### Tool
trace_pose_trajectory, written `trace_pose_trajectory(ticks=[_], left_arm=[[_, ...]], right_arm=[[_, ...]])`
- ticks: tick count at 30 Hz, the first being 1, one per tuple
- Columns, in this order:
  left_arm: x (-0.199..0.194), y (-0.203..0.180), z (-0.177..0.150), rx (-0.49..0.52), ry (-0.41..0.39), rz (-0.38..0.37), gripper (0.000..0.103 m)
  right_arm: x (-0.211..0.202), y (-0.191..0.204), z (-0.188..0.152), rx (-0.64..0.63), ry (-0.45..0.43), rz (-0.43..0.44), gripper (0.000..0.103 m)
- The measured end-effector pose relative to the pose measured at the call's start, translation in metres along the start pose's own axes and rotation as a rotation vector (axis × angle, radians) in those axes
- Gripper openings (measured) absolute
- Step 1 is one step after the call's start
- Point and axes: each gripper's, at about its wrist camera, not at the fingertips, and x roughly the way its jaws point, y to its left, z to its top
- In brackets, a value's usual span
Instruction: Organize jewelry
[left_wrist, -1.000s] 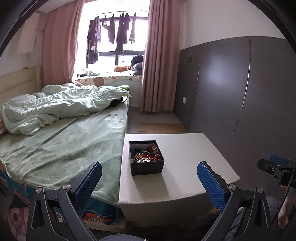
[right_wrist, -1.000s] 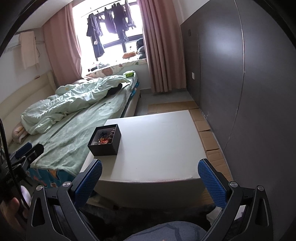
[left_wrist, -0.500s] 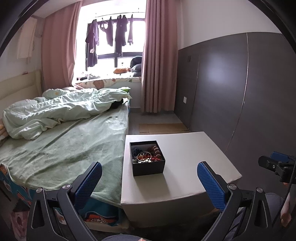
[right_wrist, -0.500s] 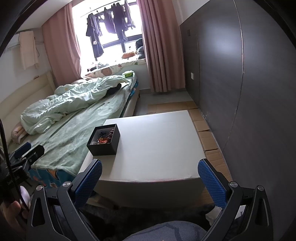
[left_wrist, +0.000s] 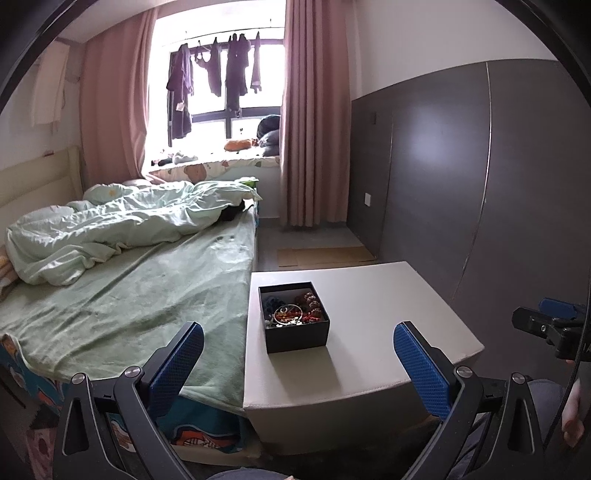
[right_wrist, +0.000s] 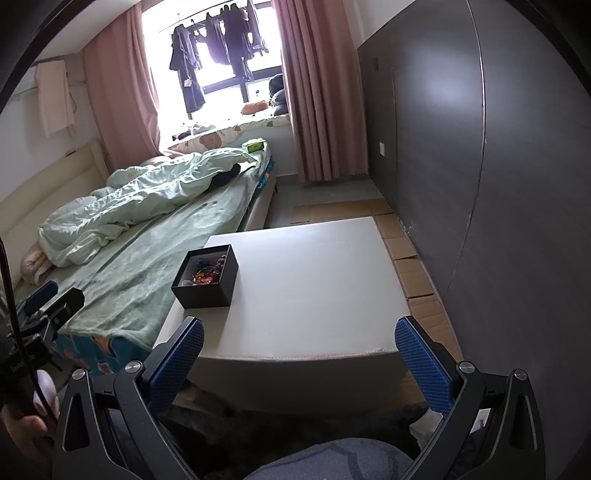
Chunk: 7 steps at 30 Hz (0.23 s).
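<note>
So there's a small black open-top box (left_wrist: 296, 320) sitting on the white table (left_wrist: 373, 347), near the edge by the bed (left_wrist: 122, 291). Inside is a tangled pile of jewelry (left_wrist: 293, 309): reddish beads, brown beaded bracelets, something dark blue. Both the left gripper (left_wrist: 295, 363) and right gripper (right_wrist: 299, 360) hang short of the table, jaws wide apart, holding nothing.
</note>
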Motion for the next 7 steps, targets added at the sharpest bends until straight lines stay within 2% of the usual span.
trace_pose_trajectory(ticks=[7], left_arm=[[-0.0024, -0.0024, -0.0016, 0.013, -0.017, -0.003, 0.103]], right_arm=[[-0.0004, -0.0009, -0.0016, 0.0, 0.004, -0.003, 0.103]])
